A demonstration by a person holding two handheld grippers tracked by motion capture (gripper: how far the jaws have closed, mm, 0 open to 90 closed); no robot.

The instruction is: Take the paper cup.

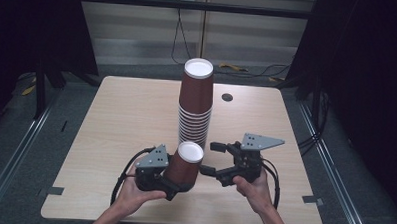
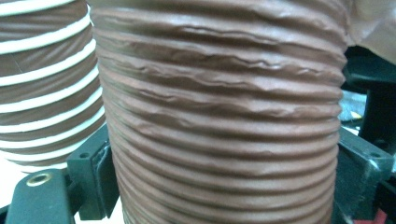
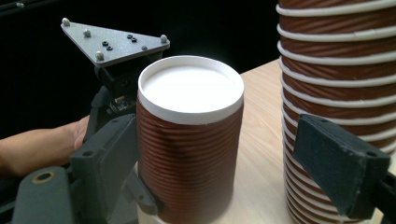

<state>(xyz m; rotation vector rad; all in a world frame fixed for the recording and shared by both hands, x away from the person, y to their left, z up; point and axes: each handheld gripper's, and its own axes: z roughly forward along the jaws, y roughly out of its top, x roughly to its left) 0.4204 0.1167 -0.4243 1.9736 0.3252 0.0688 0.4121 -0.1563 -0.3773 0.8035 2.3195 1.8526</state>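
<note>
**Left claw holds a cup beside the stack; right claw open around it**

The left claw (image 1: 176, 184) is clamped on a single brown cup (image 1: 184, 166): in the left gripper view its two pads press the ribbed wall (image 2: 224, 130) from either side, low on the cup. The cup is upside down, white bottom up, its long axis upright with a slight lean toward the stack. It sits at the near middle of the table; whether its rim rests on the wood or hangs just above it I cannot tell.

The right claw (image 1: 211, 157) has its jaws wide apart, gripping nothing. In the right gripper view one pad (image 3: 107, 158) stands just beside the cup (image 3: 189, 140), and the other pad is out in front of the stack (image 3: 336, 93).

The relation that counts is this: the stack (image 1: 196, 99) rises just beyond the cup, also inverted, its top well above the cup's. Judging by this, the held cup would have to travel up and away from the person to go on top, and the left hand (image 1: 133, 197) already has it.

The table (image 1: 131, 114) is pale wood with a small dark hole (image 1: 227, 97) near its far edge. Dark curtains flank the room, and cables lie on the floor behind.
</note>
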